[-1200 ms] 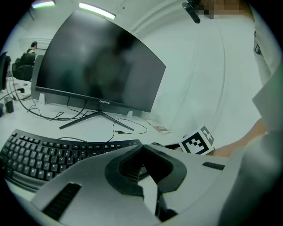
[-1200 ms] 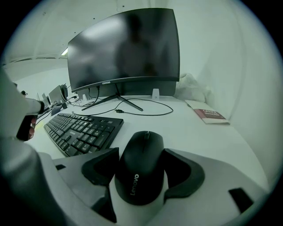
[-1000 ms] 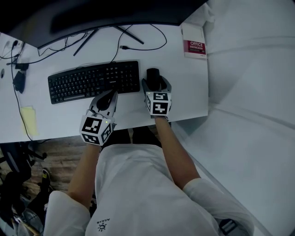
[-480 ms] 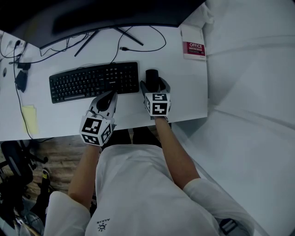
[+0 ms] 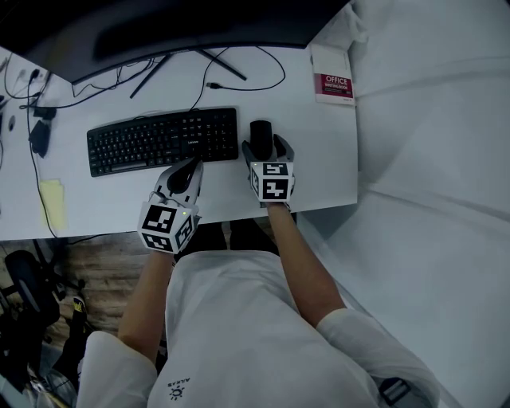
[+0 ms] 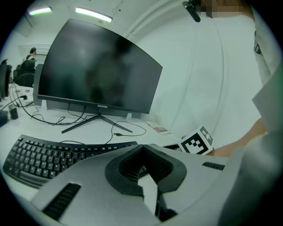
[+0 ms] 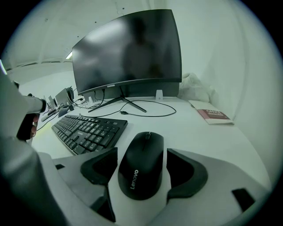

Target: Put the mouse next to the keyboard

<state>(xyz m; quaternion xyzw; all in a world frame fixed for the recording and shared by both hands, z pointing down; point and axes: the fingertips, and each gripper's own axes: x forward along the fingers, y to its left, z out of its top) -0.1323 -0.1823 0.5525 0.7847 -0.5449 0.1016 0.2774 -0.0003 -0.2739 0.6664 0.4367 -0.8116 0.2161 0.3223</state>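
A black Lenovo mouse (image 5: 260, 131) (image 7: 141, 165) lies on the white desk (image 5: 319, 159) just right of the black keyboard (image 5: 163, 141) (image 7: 88, 130). My right gripper (image 5: 264, 146) (image 7: 141, 153) is open, one jaw on each side of the mouse's rear half, with a slim gap at each pad. The mouse's front pokes out past the fingertips. My left gripper (image 5: 191, 164) (image 6: 143, 148) is shut with nothing in it. It hovers near the keyboard's (image 6: 40, 154) front right corner.
A dark curved monitor (image 5: 199, 24) (image 7: 128, 53) stands behind the keyboard, its stand legs and loose cables (image 5: 239, 80) on the desk. A book (image 5: 335, 80) lies at the back right corner. A yellow note (image 5: 49, 203) sits at front left. The desk's right edge is close.
Almost nothing differs: the head view has shifted slightly, the mouse stays between the right jaws beside the keyboard, and the left gripper holds its place.
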